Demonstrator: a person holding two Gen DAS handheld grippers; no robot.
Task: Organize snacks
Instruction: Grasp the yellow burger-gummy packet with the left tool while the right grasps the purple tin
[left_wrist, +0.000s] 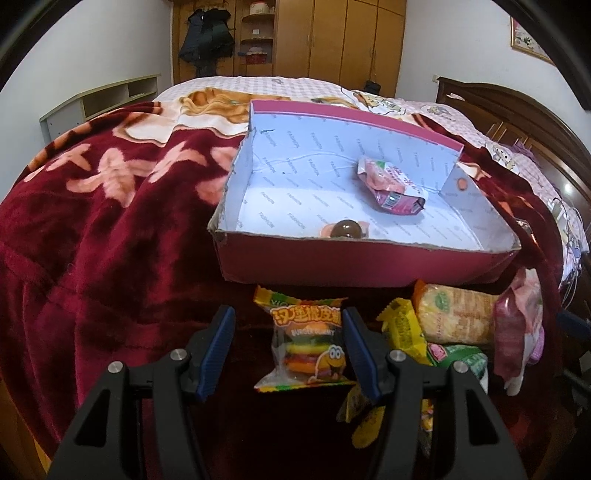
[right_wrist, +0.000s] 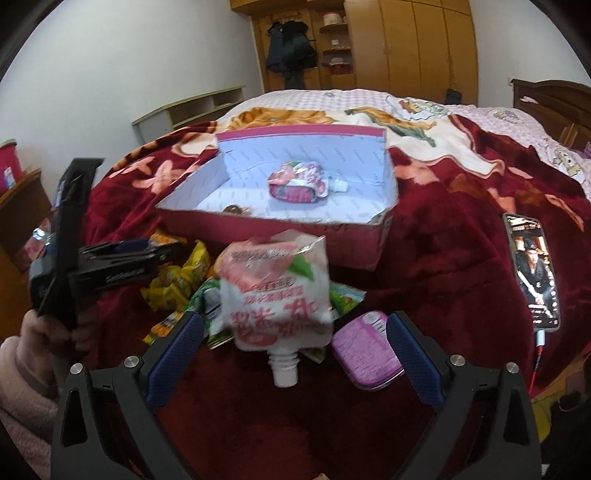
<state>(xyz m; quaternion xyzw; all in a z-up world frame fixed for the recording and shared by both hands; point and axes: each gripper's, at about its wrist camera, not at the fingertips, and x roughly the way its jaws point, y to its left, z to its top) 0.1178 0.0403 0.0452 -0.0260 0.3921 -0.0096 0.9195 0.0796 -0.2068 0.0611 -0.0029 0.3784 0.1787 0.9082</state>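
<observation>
1. The left gripper (left_wrist: 288, 354) hangs low in the lower centre of its frame, its blue pads apart. A burger gummy packet (left_wrist: 308, 345) lies between them on the red blanket (left_wrist: 92, 229); the right pad is just beside the packet's edge, the left pad is clear of it.
2. To the right of that packet lies a heap of snacks: a yellow wrapper (left_wrist: 402, 328), a pack of rice crackers (left_wrist: 456, 317) and a pink pouch (left_wrist: 517, 328).
3. Above them, in the centre of the frame, stands a shallow red cardboard box (left_wrist: 354, 266) with white lining. Inside it lie a pink drink pouch (left_wrist: 391, 186) and a small brown round sweet (left_wrist: 347, 229) near the front wall.
4. The right gripper (right_wrist: 295, 354) is wide apart and holds nothing. Between its pads, on the blanket, lie a white-and-pink spout pouch (right_wrist: 277, 291), cap pointing to the camera, and a purple tin (right_wrist: 365, 350) close to the right pad.
5. At the right edge of this frame a phone (right_wrist: 532, 269) lies on the blanket, its screen lit.
</observation>
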